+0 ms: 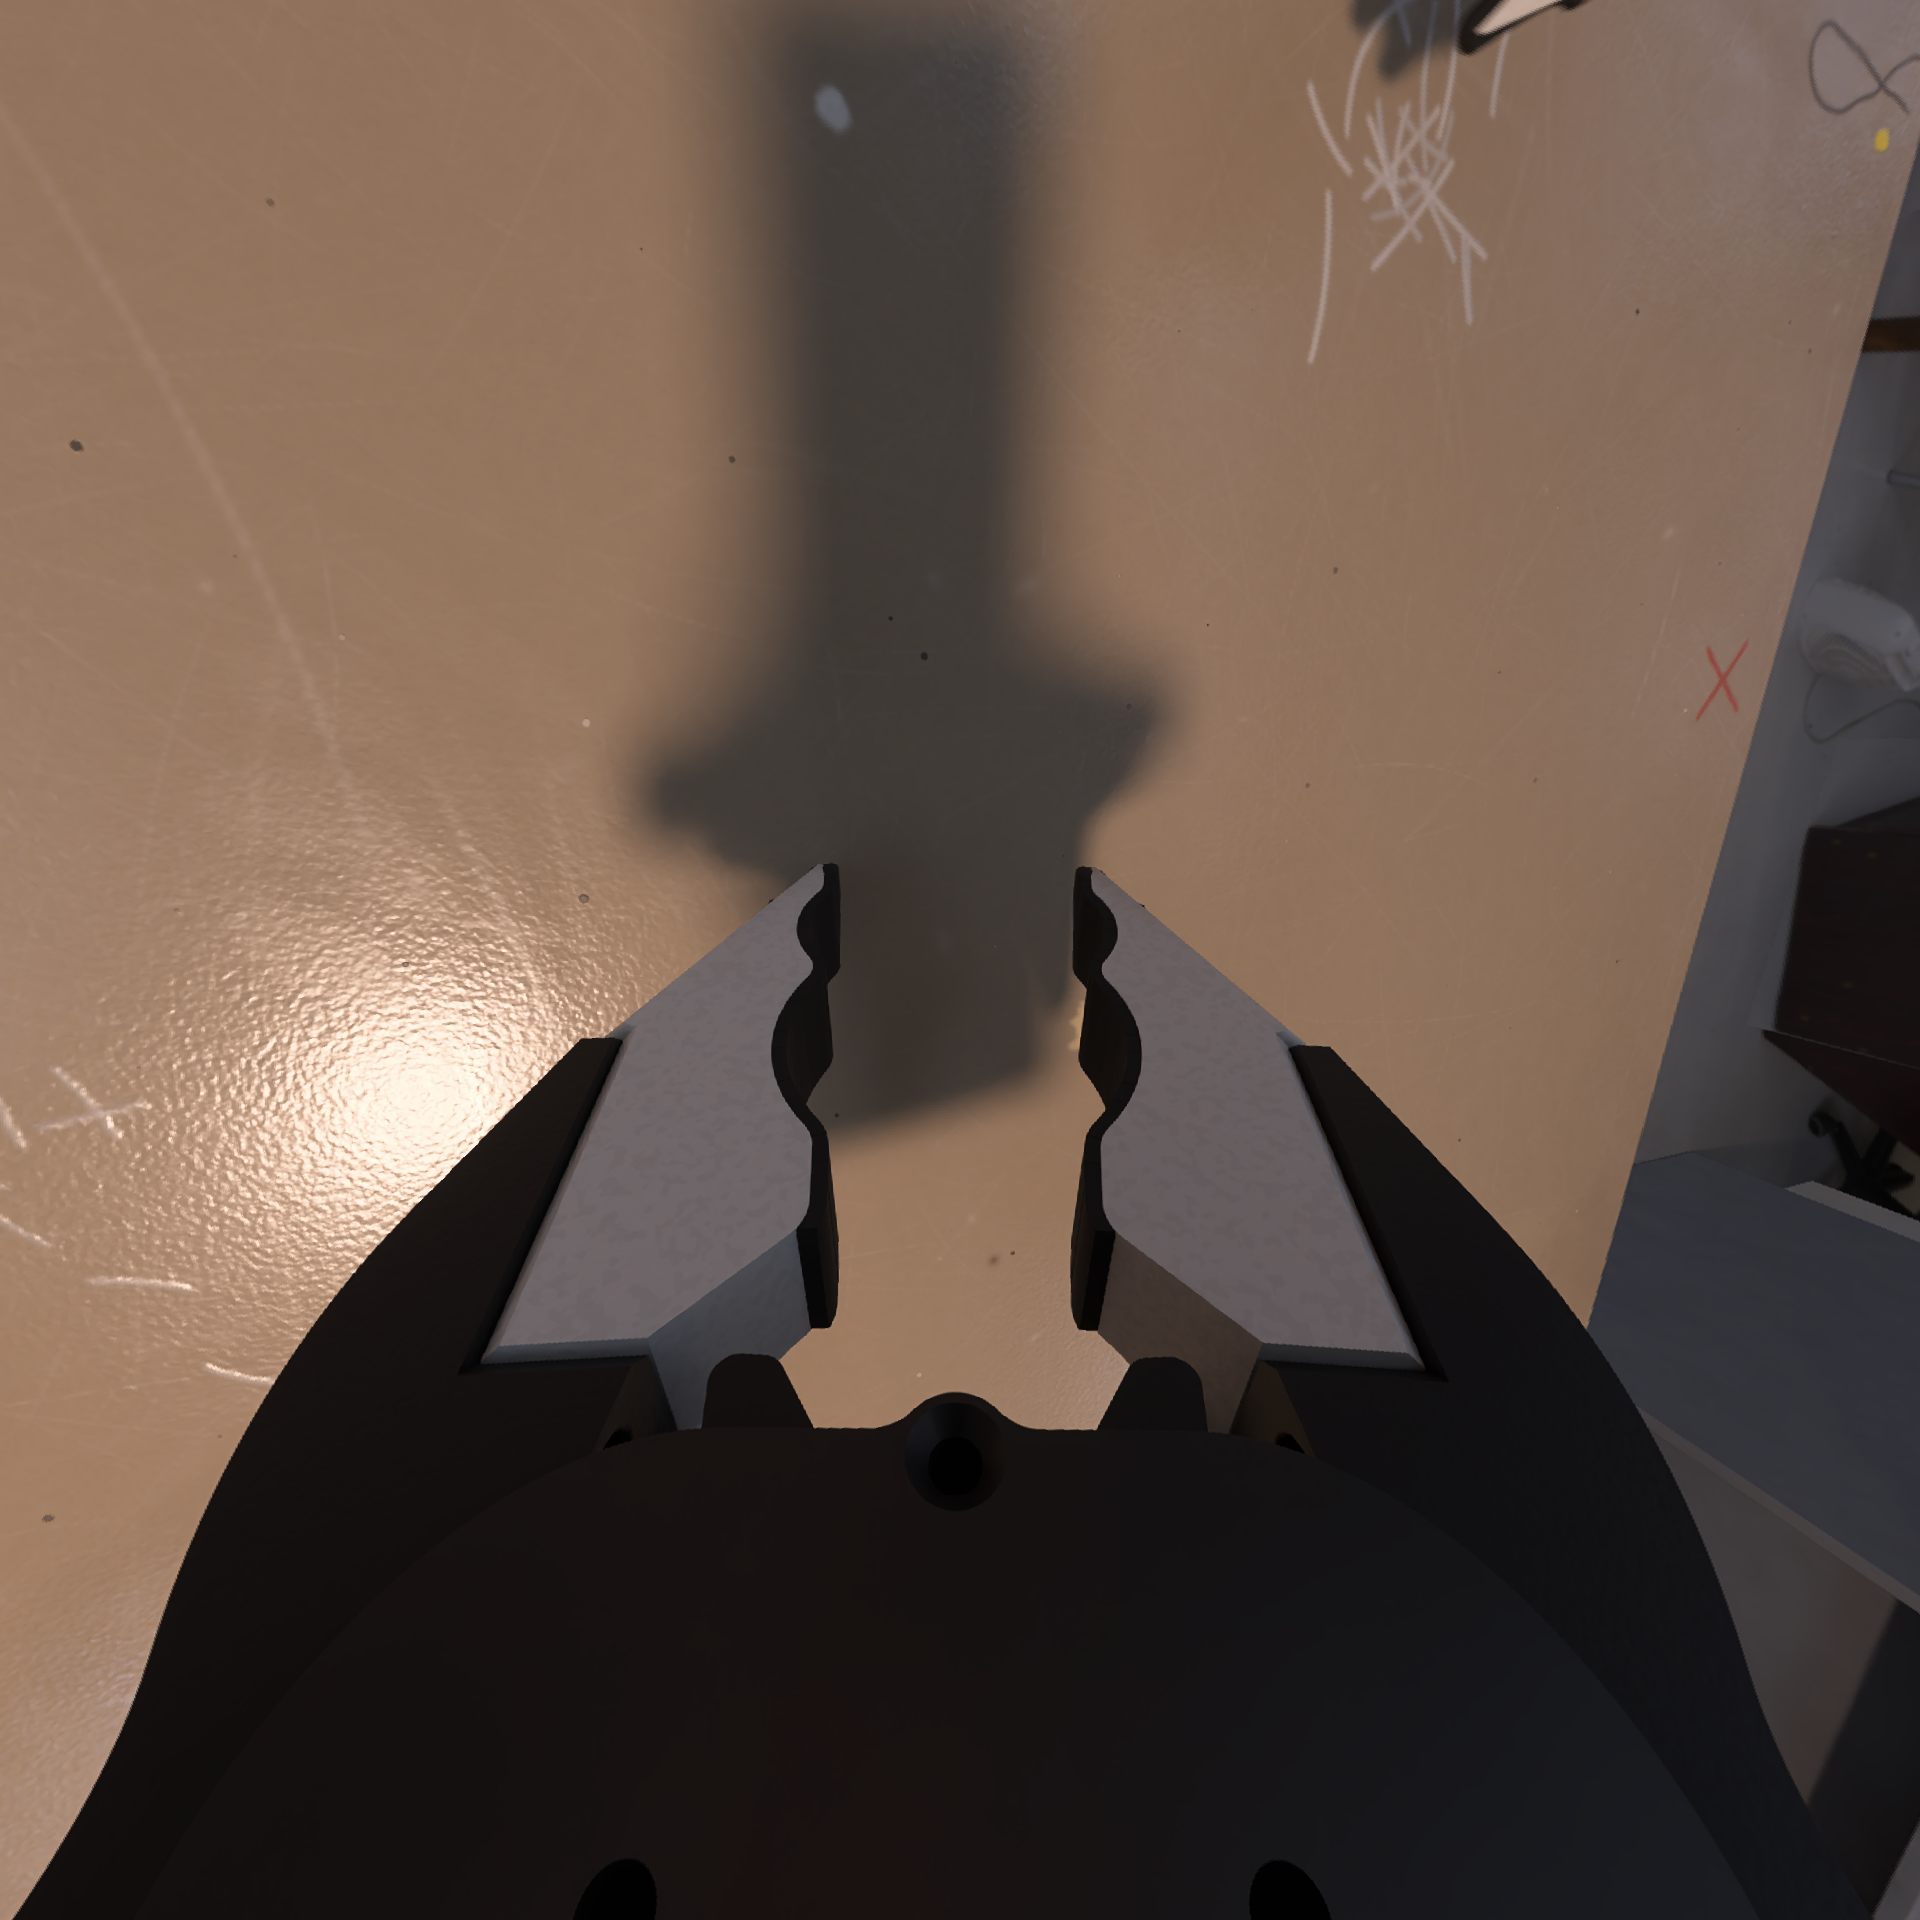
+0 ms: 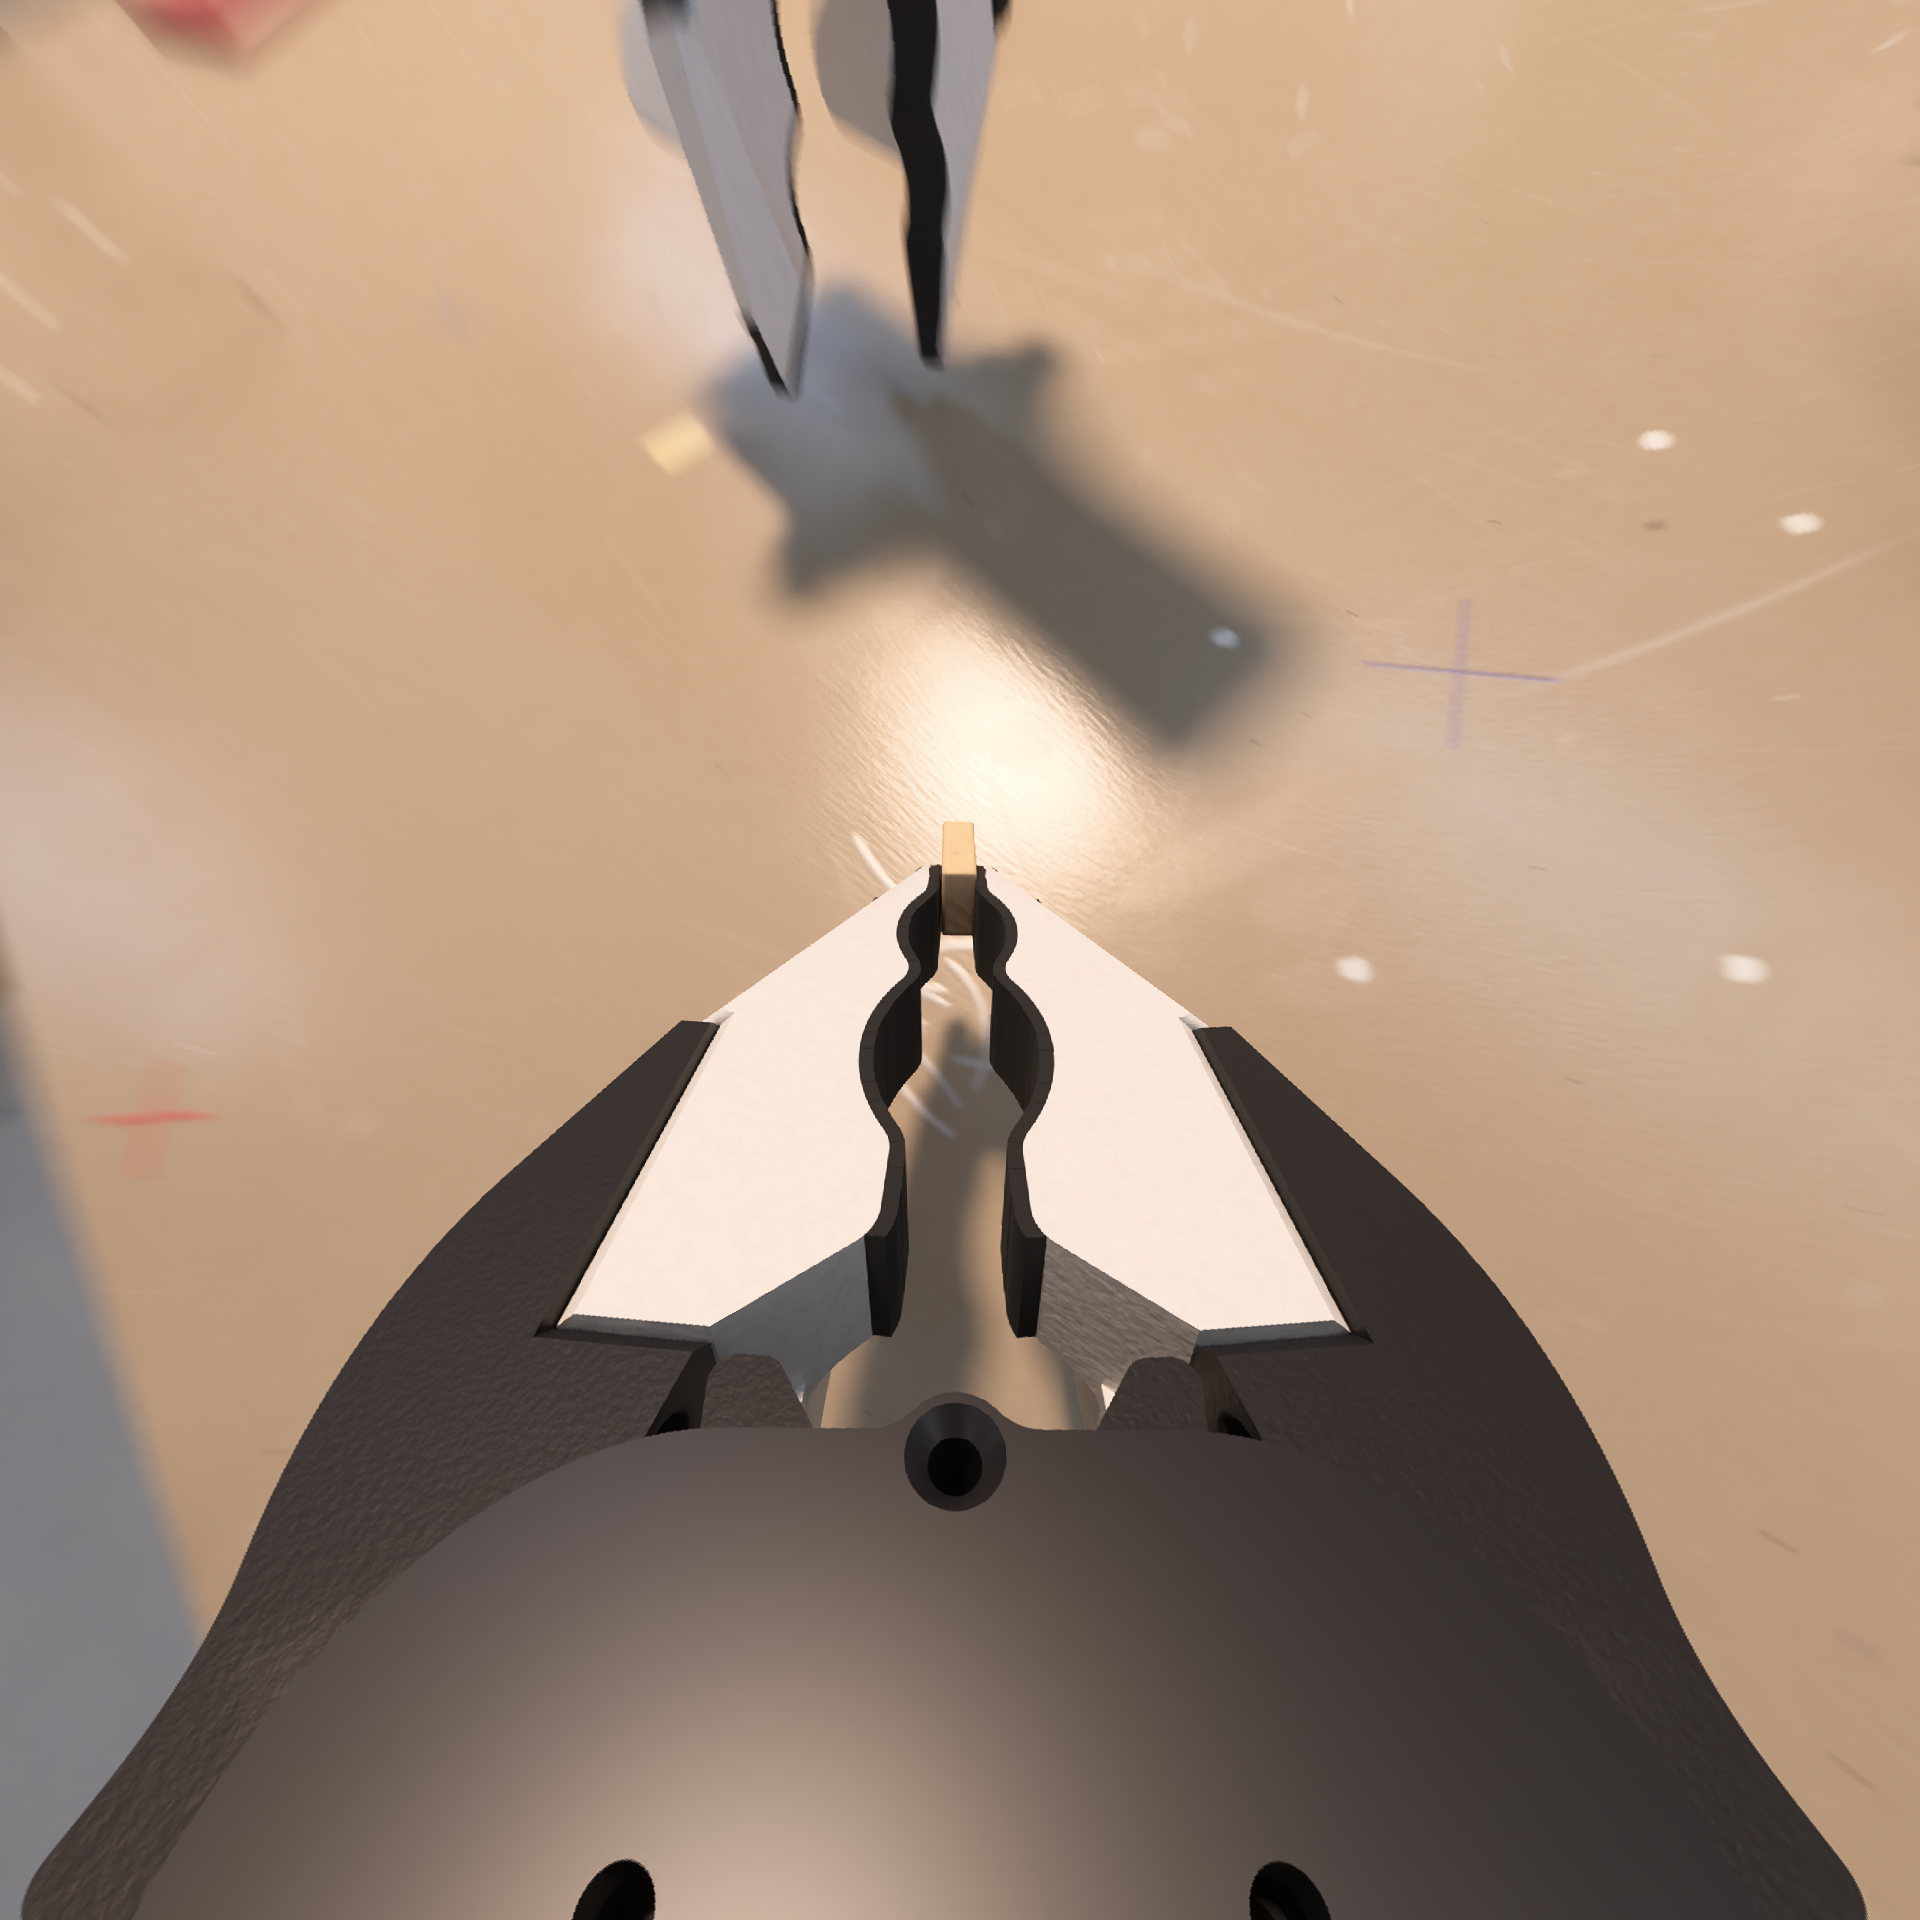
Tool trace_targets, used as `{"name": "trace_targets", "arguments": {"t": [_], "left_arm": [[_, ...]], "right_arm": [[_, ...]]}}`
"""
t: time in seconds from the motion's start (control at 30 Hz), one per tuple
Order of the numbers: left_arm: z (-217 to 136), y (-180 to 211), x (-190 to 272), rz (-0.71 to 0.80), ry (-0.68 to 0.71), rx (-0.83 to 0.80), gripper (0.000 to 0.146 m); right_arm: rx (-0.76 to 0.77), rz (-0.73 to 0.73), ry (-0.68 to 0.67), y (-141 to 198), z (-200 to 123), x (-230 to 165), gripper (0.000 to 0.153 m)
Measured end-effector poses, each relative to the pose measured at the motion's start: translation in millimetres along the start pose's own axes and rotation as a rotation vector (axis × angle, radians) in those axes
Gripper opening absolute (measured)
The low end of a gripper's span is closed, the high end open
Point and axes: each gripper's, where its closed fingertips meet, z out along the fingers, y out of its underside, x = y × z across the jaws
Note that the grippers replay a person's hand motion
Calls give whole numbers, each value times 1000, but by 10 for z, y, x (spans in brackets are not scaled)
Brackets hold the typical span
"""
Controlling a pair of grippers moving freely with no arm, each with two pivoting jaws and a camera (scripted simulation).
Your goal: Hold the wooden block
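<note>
In the right wrist view my right gripper [image 2: 957, 885] is shut on a small pale wooden block [image 2: 957, 847]. The block is pinched at the very fingertips, stands upright above the tan table [image 2: 416, 623], and sticks out a little past the tips. My left gripper [image 1: 956, 883] is open and empty over the bare table [image 1: 416, 520], with only its own shadow beneath it. It also shows farther off at the top of the right wrist view [image 2: 857, 374], pointing down with its jaws apart. A second small pale block [image 2: 677, 444] lies on the table just left of it.
A blurred red object [image 2: 203, 21] lies at the far left. The table's edge [image 1: 1766, 831] runs down the right of the left wrist view, with grey shelving [image 1: 1849, 935] beyond. The tabletop carries white scratches [image 1: 1413, 197] and a red cross mark [image 1: 1720, 681].
</note>
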Motion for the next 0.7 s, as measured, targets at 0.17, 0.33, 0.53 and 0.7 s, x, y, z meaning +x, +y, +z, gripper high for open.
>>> {"name": "trace_targets", "arguments": {"t": [0.17,0.33,0.53,0.7], "left_arm": [[1,2,2,-2,0,1,45],[2,4,4,-5,-1,-1,45],[6,3,6,-6,-2,-1,45],[6,3,9,-3,-6,-7,45]], "right_arm": [[266,446,-319,-327,-153,-30,5],[304,500,-188,-321,-208,257,5],[391,571,-193,-408,-274,333,5],[477,634,-151,-461,-362,487,5]]}}
